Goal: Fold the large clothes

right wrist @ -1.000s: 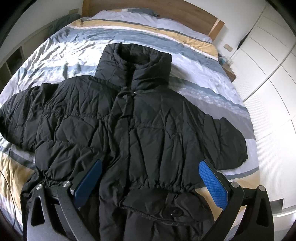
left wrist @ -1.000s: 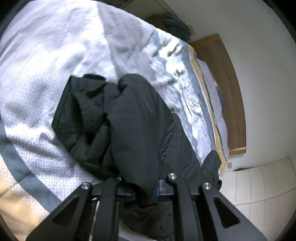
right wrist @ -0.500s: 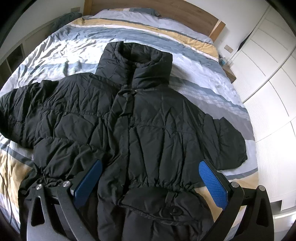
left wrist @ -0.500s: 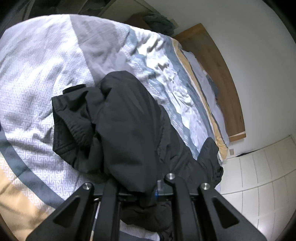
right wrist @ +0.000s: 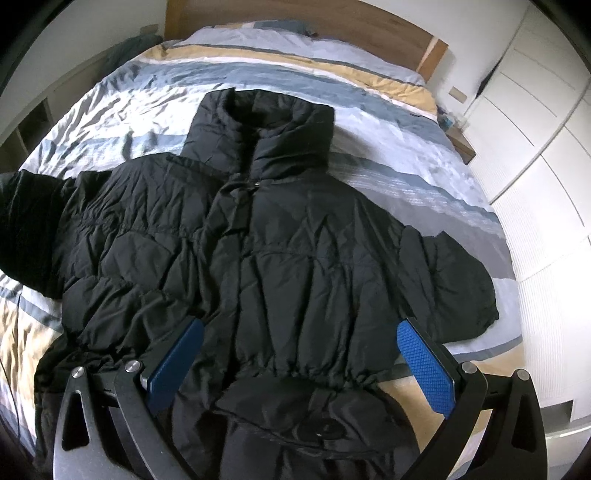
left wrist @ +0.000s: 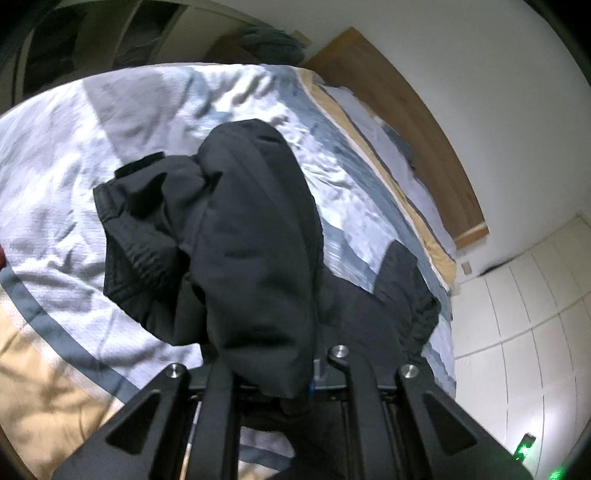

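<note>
A large black puffer jacket (right wrist: 288, 258) lies front up on the striped bed, collar toward the headboard, right sleeve (right wrist: 454, 280) spread out. My right gripper (right wrist: 299, 354) is open, blue pads (right wrist: 424, 369) wide apart, hovering over the jacket's hem and touching nothing. My left gripper (left wrist: 291, 384) is shut on the jacket's left sleeve (left wrist: 251, 243), which is lifted off the bed and drapes over the jaws; its cuff (left wrist: 133, 229) hangs to the left. The left fingertips are hidden by the fabric.
The bed (right wrist: 424, 173) has a blue, grey and tan striped duvet and a wooden headboard (right wrist: 332, 22). White wardrobe doors (right wrist: 546, 122) stand to the right, with a small nightstand (right wrist: 460, 144) beside them. Open shelving (right wrist: 33, 122) stands on the left.
My left gripper has raised the sleeve and carried it toward the jacket's body; the sleeve's far end has left the bed. The right gripper has stayed open over the hem.
</note>
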Demonstrator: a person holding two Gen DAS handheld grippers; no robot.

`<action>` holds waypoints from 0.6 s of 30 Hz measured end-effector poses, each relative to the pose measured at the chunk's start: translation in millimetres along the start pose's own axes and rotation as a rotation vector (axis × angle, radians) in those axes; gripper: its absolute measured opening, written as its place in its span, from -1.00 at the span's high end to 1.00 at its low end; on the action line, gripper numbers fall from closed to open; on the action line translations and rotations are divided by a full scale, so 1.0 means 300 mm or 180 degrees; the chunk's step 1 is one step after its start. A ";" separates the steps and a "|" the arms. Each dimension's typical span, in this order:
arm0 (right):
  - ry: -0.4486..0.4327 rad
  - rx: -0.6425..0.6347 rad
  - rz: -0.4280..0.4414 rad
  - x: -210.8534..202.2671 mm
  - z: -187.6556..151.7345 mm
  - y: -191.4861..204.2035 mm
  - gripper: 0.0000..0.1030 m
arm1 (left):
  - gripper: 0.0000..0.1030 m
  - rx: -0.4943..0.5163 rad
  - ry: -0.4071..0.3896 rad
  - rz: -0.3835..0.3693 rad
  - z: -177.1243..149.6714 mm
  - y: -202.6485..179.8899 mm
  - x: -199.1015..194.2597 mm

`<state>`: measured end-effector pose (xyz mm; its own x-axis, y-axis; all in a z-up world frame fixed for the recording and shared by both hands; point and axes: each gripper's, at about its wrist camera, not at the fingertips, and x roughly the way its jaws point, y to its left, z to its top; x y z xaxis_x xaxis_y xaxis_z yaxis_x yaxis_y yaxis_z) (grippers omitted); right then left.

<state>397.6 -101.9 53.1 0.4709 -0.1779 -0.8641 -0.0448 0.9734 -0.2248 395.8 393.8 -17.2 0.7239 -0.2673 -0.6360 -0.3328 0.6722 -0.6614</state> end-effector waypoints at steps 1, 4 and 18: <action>-0.0002 0.0026 -0.0004 0.001 -0.002 -0.018 -0.99 | 0.81 0.0066 0.0014 -0.0016 -0.013 -0.036 -0.004; -0.0016 0.0097 -0.0004 0.001 -0.006 -0.061 -0.99 | 0.82 0.0207 0.0047 -0.0051 -0.049 -0.120 -0.011; -0.0117 0.0434 -0.0053 -0.029 -0.057 -0.291 -0.99 | 0.83 0.0891 0.0503 -0.0314 -0.331 -0.591 0.067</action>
<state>382.4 -187.9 72.6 0.5025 -0.1912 -0.8431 0.0821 0.9814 -0.1736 409.5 200.8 47.7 0.6345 -0.4295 -0.6426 -0.0711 0.7954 -0.6019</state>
